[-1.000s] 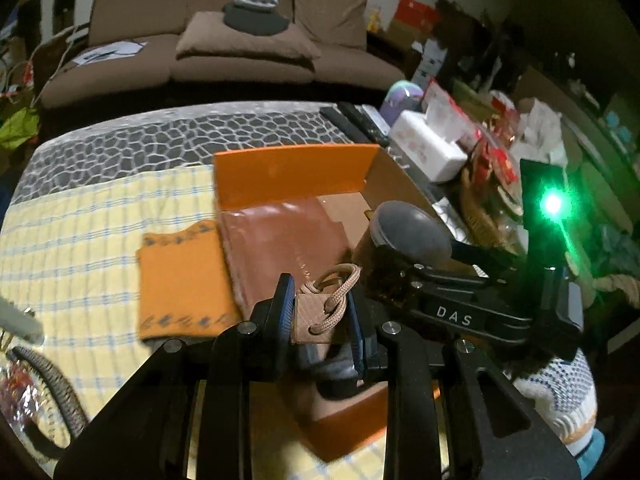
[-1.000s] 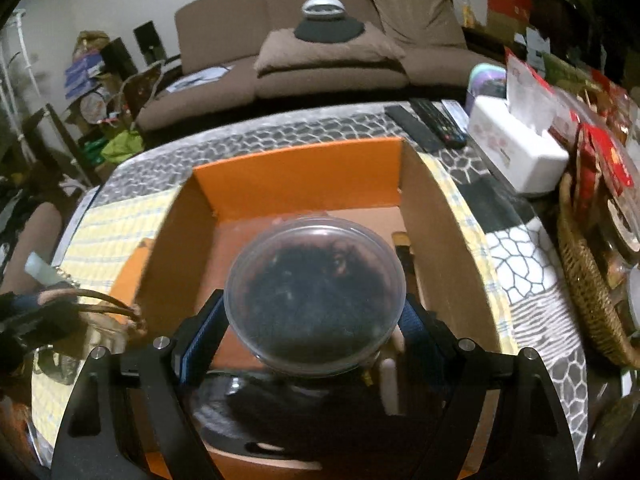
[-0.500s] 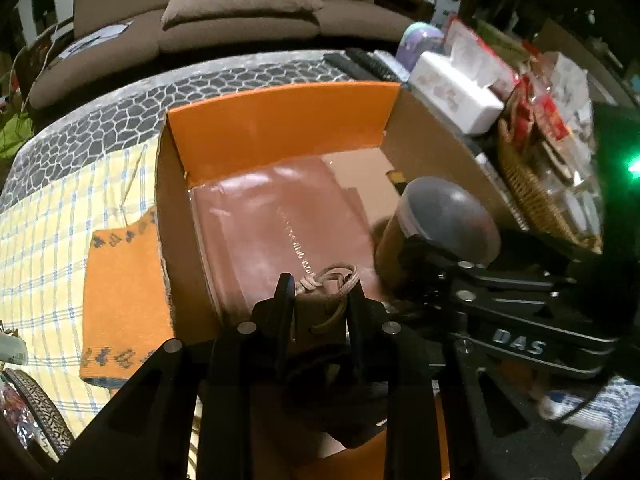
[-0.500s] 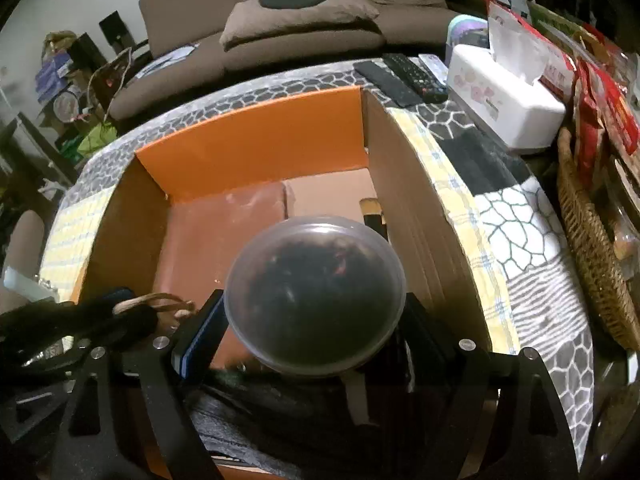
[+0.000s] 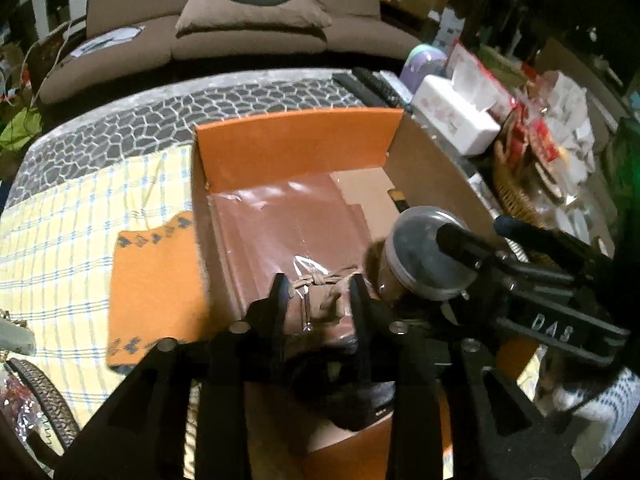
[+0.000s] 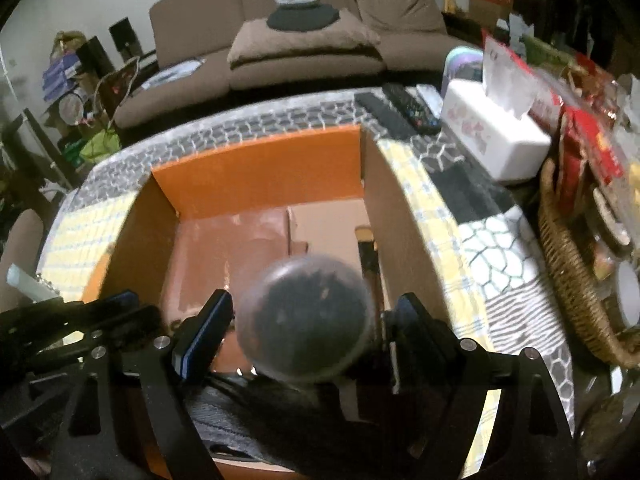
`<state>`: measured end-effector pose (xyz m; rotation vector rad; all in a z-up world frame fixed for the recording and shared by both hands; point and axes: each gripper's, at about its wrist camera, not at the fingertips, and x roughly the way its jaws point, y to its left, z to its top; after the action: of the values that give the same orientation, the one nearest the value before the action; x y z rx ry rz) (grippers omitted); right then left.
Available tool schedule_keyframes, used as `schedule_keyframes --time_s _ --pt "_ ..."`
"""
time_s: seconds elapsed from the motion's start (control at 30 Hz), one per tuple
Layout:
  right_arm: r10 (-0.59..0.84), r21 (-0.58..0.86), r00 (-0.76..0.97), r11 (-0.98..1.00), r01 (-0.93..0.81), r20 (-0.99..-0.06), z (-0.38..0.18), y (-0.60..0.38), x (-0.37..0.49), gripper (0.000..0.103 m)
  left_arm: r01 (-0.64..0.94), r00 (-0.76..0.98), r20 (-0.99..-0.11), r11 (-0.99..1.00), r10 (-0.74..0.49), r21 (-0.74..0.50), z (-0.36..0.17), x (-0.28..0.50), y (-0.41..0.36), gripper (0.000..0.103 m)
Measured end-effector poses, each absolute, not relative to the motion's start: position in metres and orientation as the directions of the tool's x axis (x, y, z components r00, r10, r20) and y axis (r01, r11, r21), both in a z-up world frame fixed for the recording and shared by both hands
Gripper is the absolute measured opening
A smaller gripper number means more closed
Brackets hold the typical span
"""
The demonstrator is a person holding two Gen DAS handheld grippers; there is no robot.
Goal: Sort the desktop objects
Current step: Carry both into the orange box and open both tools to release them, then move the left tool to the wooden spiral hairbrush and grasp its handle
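Left gripper jaws newly wider around pouch.

Brown sofa, tissue box

The table wears a grey pebble-patterned cloth with a yellow checked cloth over it. Directly ahead of both grippers, an open orange cardboard box sits on it. An orange cloth lies left of the left gripper; remotes, a white tissue box and a wicker basket lie right of the right gripper.
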<state>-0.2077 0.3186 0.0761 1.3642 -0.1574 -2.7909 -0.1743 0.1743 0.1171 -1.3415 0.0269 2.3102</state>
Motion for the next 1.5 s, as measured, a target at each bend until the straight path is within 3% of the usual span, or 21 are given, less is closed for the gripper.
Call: schedule_keyframes --time_s 0.13,0.37,0.53,1.0,1.5 --pt "-0.078 0.111 -0.635 -0.994 -0.012 -0.768 0.088 0.321 -0.201 0.087 -0.395 -0.441 -0.806 -0.892 0.394 -0.220 0.134 -0.164 0.156 0.051" --pt "-0.100 0.105 -0.645 -0.994 0.031 -0.758 0.096 0.301 -0.192 0.089 -0.360 -0.487 -0.783 -0.906 0.387 -0.224 0.154 -0.143 0.114 0.089" --pt "-0.138 0.100 -0.648 -0.990 0.095 -0.749 0.101 0.274 -0.183 0.092 -0.306 -0.513 -0.780 -0.925 0.359 -0.225 0.156 -0.128 0.067 0.102" --pt "-0.259 0.105 -0.625 -0.956 0.272 -0.736 0.113 0.179 -0.149 0.093 -0.247 -0.487 -0.819 -0.947 0.303 -0.203 0.109 -0.072 -0.030 0.102" --pt "-0.340 0.164 -0.565 -0.926 0.340 -0.752 0.098 0.114 -0.135 0.093 -0.447 -0.442 -0.856 -0.893 0.268 -0.049 0.045 -0.045 0.000 0.099"
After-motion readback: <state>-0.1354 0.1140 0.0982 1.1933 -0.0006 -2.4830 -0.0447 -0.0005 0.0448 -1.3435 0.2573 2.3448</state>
